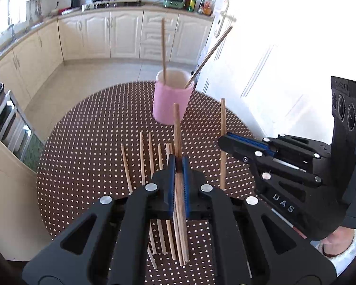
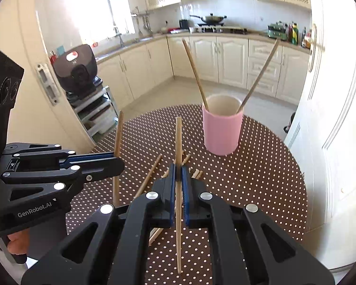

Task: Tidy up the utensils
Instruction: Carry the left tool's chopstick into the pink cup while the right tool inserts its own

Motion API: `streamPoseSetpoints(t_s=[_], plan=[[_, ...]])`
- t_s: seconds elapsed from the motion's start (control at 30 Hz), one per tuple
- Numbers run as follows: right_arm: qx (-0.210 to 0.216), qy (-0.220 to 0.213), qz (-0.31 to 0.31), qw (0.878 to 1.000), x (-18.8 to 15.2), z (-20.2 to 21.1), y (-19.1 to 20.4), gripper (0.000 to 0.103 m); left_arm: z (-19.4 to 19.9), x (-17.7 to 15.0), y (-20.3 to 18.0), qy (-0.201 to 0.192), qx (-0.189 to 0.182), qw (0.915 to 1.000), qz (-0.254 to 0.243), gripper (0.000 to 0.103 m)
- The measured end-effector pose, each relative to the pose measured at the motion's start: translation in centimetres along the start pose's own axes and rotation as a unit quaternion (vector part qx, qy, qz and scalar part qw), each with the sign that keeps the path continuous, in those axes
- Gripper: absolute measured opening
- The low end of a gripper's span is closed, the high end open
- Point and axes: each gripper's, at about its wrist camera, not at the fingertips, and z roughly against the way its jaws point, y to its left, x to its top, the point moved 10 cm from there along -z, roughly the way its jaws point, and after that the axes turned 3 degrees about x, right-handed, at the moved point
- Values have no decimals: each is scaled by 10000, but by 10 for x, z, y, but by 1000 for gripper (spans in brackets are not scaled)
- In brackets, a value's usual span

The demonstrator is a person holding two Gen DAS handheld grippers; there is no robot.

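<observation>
A pink cup [image 1: 172, 99] [image 2: 222, 129] stands on the far side of the round dotted table [image 1: 83, 154] [image 2: 261, 178], with two wooden chopsticks [image 1: 163, 47] [image 2: 194, 71] leaning in it. My left gripper [image 1: 178, 163] [image 2: 117, 160] is shut on a chopstick [image 1: 177, 128] [image 2: 118, 133], held upright above the table. My right gripper [image 2: 178, 168] [image 1: 222, 140] is shut on another chopstick [image 2: 178, 137] [image 1: 223, 116], also upright. Several loose chopsticks [image 1: 142, 159] [image 2: 149, 175] lie on the table below both grippers.
A white door [image 1: 273, 59] [image 2: 332, 95] stands close to the table's right side. A cream fridge [image 1: 7, 178] and a metal rack with a dark cooker [image 2: 83, 71] stand to the left. Kitchen cabinets [image 1: 118, 35] line the far wall.
</observation>
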Motion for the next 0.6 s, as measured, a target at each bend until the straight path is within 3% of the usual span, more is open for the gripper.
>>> streamPoseSetpoints(t_s=[0.2, 0.6], plan=[[24, -317, 62, 9995, 7, 24, 11, 4, 41, 5, -16, -479, -20, 9987, -195, 6], [-210, -1182, 106, 9927, 43, 51, 6, 4, 63, 39, -28, -1397, 107, 9890, -470, 6]])
